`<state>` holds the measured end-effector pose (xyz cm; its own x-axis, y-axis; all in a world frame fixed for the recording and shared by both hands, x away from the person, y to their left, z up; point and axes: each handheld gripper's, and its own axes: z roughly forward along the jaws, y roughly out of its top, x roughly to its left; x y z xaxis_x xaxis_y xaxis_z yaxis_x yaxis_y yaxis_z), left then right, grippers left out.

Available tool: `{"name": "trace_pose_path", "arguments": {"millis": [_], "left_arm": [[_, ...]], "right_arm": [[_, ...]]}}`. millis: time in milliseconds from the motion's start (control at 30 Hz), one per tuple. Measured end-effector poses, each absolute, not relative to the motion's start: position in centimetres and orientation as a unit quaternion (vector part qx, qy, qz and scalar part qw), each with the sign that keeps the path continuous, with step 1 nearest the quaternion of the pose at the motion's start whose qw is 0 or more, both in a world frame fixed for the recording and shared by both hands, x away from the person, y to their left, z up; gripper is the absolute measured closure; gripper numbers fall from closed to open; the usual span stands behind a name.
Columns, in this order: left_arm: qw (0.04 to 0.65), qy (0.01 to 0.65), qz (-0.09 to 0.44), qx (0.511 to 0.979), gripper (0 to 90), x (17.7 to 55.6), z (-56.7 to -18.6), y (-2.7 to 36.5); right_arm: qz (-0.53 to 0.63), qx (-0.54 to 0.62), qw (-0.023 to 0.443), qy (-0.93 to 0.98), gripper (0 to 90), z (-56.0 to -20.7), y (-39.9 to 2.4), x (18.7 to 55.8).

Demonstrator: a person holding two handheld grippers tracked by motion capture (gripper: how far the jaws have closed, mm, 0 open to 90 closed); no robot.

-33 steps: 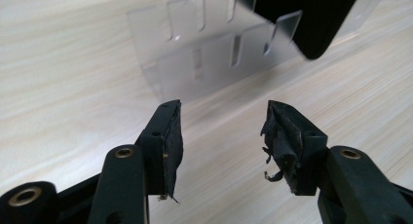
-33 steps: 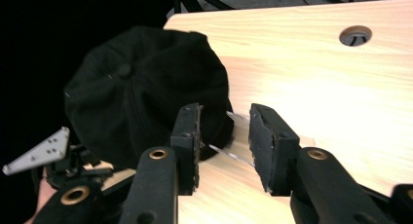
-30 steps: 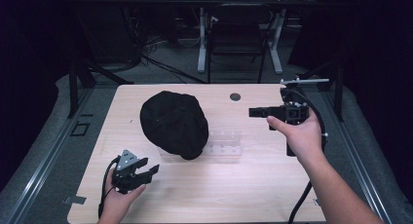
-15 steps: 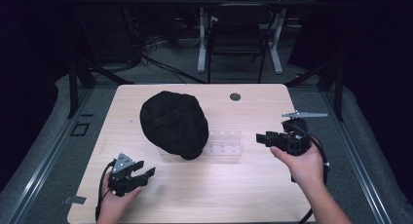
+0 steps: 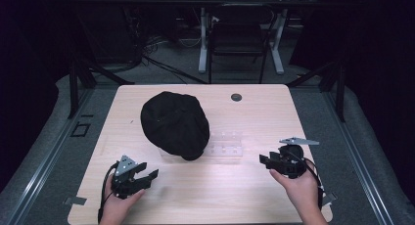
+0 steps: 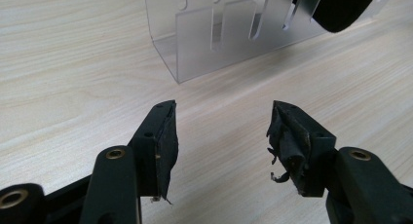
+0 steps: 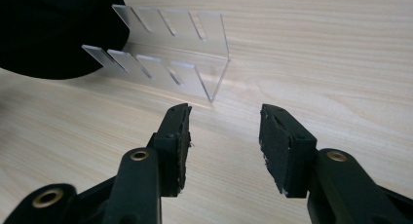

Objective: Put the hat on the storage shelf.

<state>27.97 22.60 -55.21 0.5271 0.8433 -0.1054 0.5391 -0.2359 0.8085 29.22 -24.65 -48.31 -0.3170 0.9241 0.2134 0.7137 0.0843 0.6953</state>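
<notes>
The black cap (image 5: 174, 124) sits draped over one end of the clear slotted acrylic rack (image 5: 226, 143) – seemingly its display perch – while the left gripper (image 5: 147, 172) and right gripper (image 5: 265, 159) rest on the table near that rack, jaws wide after just opening, nothing between them.

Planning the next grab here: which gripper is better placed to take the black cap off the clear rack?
Probably left: the left gripper sits open just below the black cap; the right gripper faces the clear rack's bare end.
</notes>
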Motion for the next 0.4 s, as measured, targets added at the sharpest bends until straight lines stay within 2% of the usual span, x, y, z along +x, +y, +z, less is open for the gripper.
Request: {"name": "trace_pose_path", "arguments": {"millis": [400], "left_arm": [[0.448,0.456,0.154,0.753,43.1,27.9,-54.8,21.9]], "right_arm": [[0.376,0.555,0.205,0.713,53.5,-52.9,-25.0,27.3]]}}
